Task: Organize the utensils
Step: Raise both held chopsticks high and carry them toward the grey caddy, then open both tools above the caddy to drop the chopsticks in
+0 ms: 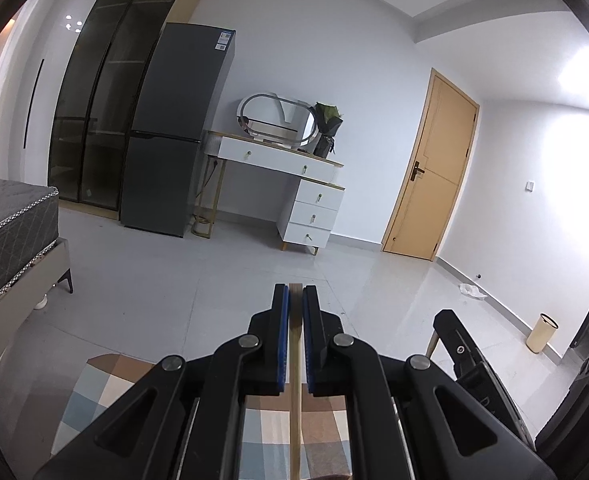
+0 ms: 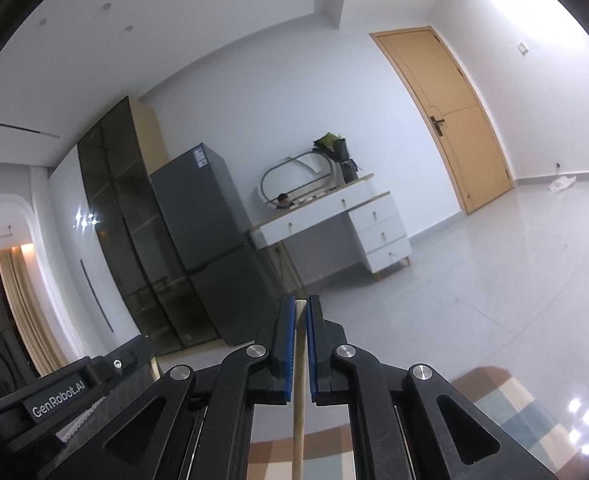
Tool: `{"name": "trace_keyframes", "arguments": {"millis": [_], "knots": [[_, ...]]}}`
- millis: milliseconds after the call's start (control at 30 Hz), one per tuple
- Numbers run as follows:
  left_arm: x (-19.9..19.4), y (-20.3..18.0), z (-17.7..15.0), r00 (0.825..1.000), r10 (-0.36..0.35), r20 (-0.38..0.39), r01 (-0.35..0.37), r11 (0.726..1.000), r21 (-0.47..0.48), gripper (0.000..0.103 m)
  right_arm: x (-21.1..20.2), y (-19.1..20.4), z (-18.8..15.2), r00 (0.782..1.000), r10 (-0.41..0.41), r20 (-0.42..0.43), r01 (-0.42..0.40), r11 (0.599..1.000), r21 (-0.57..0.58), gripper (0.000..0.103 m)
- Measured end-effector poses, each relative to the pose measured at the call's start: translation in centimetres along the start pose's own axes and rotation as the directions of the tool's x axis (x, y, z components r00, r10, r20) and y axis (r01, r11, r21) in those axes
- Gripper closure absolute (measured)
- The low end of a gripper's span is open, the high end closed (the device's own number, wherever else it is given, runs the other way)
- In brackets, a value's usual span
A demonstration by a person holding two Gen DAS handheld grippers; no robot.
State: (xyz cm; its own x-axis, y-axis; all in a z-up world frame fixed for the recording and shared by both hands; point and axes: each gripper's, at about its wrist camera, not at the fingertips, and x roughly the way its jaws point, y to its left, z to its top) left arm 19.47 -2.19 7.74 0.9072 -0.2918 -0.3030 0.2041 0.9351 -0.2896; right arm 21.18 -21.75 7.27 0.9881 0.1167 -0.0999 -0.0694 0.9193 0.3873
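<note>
My left gripper [image 1: 295, 296] is shut on a thin wooden utensil handle [image 1: 295, 400] that runs between the blue pads toward the camera; its working end is hidden below the frame. My right gripper [image 2: 301, 308] is shut on a pale wooden utensil handle [image 2: 299, 408], held the same way, its lower end out of view. Both grippers are raised and point out across the room. The right gripper's black body [image 1: 466, 356] shows at the right of the left wrist view, and the left gripper's body [image 2: 58, 396] shows at the lower left of the right wrist view.
A checked rug [image 1: 94, 392] lies below on a grey tiled floor. A bed [image 1: 10, 232] stands at the left. A grey fridge [image 1: 174, 140], a white dressing table with a mirror [image 1: 294, 176], a yellow door [image 1: 430, 176] and a small bin [image 1: 540, 332] line the far walls.
</note>
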Motion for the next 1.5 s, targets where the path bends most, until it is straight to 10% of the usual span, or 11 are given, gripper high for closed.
{"name": "trace_keyframes", "arguments": {"millis": [800, 1100, 1200, 1400, 1500], "knots": [[-2.0, -1.7, -0.6, 0.987, 0.031, -0.161, -0.017, 0.996, 0.088, 0.101, -4.3, 0.1, 0.0, 0.977, 0.109, -0.181, -0.122, 0.991, -0.061, 0.098], [-2.1, -0.9, -0.5, 0.935, -0.029, -0.353, 0.045, 0.998, 0.038, 0.1, -5.5, 1.0, -0.3, 0.92, 0.18, -0.347, -0.205, 0.978, -0.035, 0.09], [-2.5, -0.7, -0.5, 0.908, -0.032, -0.418, 0.043, 0.999, 0.017, 0.079, -6.4, 0.1, -0.4, 0.897, 0.199, -0.394, -0.21, 0.978, 0.017, 0.076], [-6.9, -2.0, -0.5, 0.916, 0.006, -0.402, 0.007, 0.999, 0.032, 0.041, -10.0, -0.9, 0.1, 0.904, 0.171, -0.391, -0.178, 0.984, 0.02, 0.057], [-9.0, -2.7, -0.3, 0.92, 0.011, -0.391, -0.002, 1.0, 0.022, 0.039, -11.8, -1.1, 0.5, 0.909, 0.142, -0.393, -0.151, 0.989, 0.007, 0.041]]}}
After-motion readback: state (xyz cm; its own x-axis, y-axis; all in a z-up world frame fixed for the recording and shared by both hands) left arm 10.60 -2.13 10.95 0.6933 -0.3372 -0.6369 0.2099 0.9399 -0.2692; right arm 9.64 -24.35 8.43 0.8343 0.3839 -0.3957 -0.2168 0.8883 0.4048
